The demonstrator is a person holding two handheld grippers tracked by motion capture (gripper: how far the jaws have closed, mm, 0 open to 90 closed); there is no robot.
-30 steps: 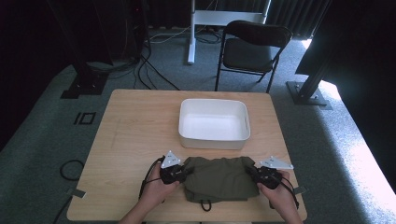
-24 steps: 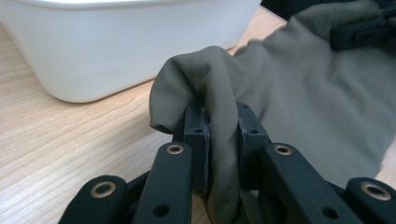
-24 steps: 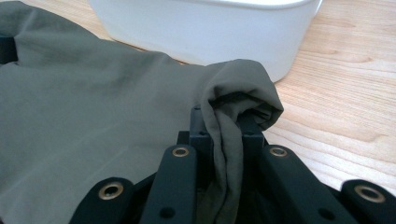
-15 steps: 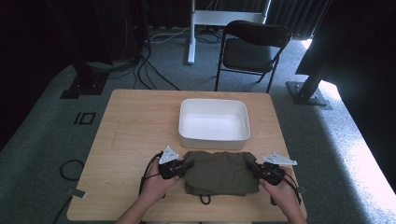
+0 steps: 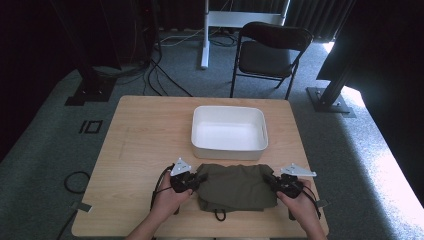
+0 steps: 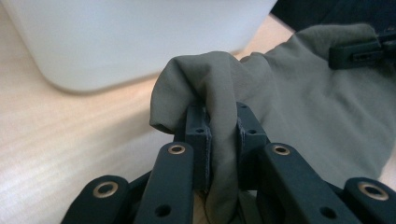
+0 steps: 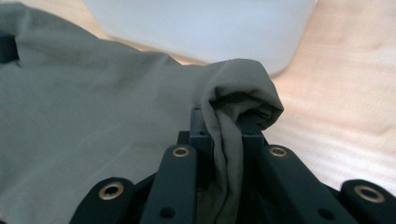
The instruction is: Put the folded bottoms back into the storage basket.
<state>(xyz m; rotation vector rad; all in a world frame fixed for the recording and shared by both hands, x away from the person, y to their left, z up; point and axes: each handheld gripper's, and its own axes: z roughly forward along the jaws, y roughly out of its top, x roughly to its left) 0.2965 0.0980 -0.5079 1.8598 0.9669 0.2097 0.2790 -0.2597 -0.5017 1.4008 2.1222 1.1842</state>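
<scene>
Your left gripper (image 5: pixel 191 183) and right gripper (image 5: pixel 274 183) each pinch an end of the folded olive-green cloth garment (image 5: pixel 235 186), which lies flat on the near part of the light wooden bench (image 5: pixel 145 145), between your two hands and just short of the white rectangular plastic tub (image 5: pixel 229 132).

Set against a second ago, the garment has come nearer to you and lies flatter and more stretched out between the grippers; its far edge, which sat closer to the tub, now leaves a thin strip of bench bare. Your left hand has drawn slightly nearer, your right has held its place. The tub has not shifted.

No brand, label or writing can be read anywhere.

The left gripper view shows its jaws pressed together on a raised fold of the garment (image 6: pixel 219 116), with the tub (image 6: pixel 140 37) blurred just beyond and the tip of the other gripper biting the far edge of the cloth. The right gripper view shows the same clamp on a rolled fold (image 7: pixel 233 116) beside the tub's rounded corner (image 7: pixel 210 28). From the high view alone come the black cord loop (image 5: pixel 220 216) at the garment's near edge and, far behind the bench, the black folding chair (image 5: pixel 270 55) on grey carpet.
</scene>
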